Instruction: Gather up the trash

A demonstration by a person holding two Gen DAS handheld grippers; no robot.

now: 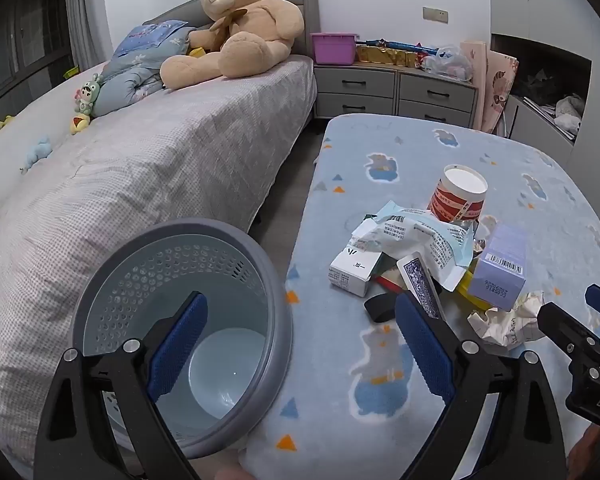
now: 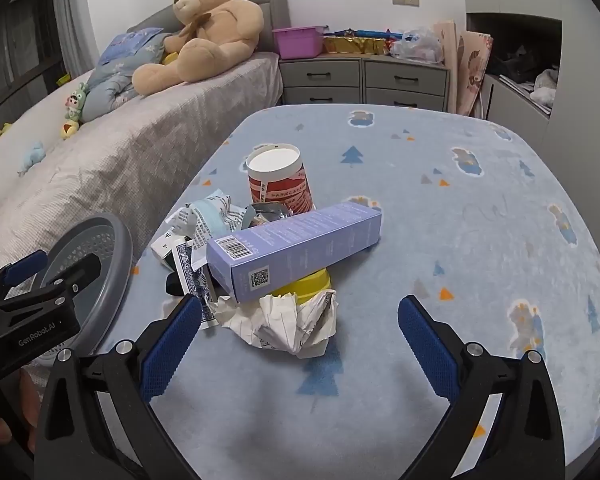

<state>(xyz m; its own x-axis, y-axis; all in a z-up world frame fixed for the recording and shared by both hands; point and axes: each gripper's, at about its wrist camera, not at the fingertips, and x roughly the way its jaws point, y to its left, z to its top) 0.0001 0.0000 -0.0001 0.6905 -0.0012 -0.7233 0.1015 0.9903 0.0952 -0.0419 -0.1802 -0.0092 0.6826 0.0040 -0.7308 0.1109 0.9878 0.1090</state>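
A pile of trash lies on the blue patterned table cover [image 2: 460, 240]: a purple box [image 2: 300, 240], a red and white paper cup [image 2: 280, 184], crumpled paper [image 2: 292, 328], a pale printed wrapper [image 2: 212, 216], a small white box [image 1: 354, 270] and a blue patterned card [image 1: 420, 284]. My right gripper [image 2: 300, 304] is open just short of the crumpled paper, touching nothing. A grey perforated basket [image 1: 180, 320] stands tilted at the table's left edge with nothing in it. My left gripper [image 1: 300, 300] is open, one finger over the basket mouth and one over the table.
A bed [image 1: 160, 168] with a large teddy bear [image 1: 240, 24] runs along the left, with a narrow floor gap to the table. Grey drawers [image 2: 364, 80] with a pink bin [image 2: 298, 42] stand behind. The right gripper [image 1: 580, 328] shows at the left wrist view's right edge.
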